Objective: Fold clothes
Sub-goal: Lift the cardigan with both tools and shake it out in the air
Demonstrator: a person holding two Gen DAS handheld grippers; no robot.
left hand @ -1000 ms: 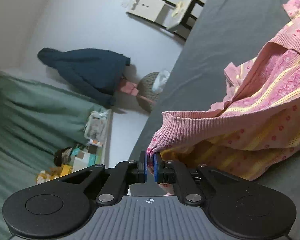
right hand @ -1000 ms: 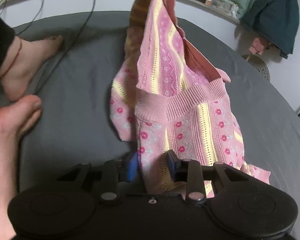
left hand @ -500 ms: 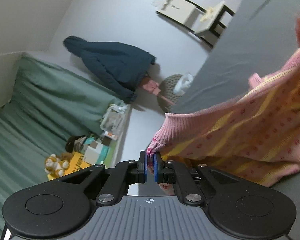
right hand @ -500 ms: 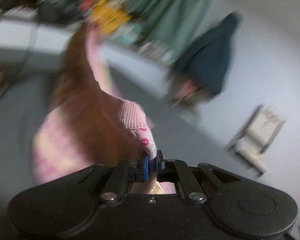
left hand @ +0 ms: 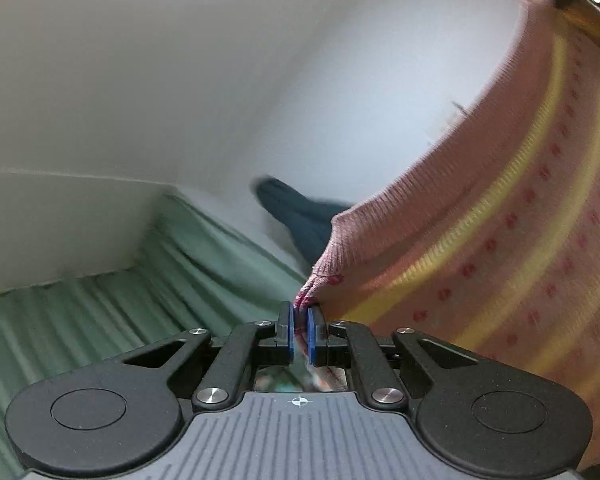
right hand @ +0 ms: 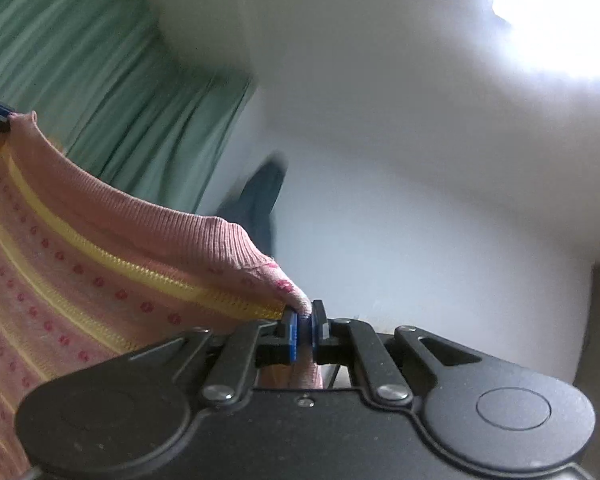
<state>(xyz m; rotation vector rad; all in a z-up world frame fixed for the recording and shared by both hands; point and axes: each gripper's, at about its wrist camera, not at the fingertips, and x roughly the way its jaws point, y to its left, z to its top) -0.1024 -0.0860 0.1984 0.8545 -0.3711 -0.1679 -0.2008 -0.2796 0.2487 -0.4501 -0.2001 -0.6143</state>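
Pink knitted sweater [left hand: 500, 240] held up in the air, ribbed hem stretched taut between two tools, green curtain [left hand: 100, 312] behind. Left gripper [left hand: 299, 334] clenched on one hem corner, right gripper [right hand: 305, 334] clenched on the other; body hanging below that hem line, equally near both.

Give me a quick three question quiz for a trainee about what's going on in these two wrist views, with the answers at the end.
1. True or false: the left tool is open and holds nothing.
2. What does the right tool pinch? A) the green curtain B) a corner of the pink knit sweater C) the dark garment on the wall
3. Fill in: the sweater's ribbed hem runs stretched between the two ____.

Key:
1. False; it is shut on a corner of the pink knit sweater.
2. B; the green curtain and the dark garment hang behind.
3. tools.
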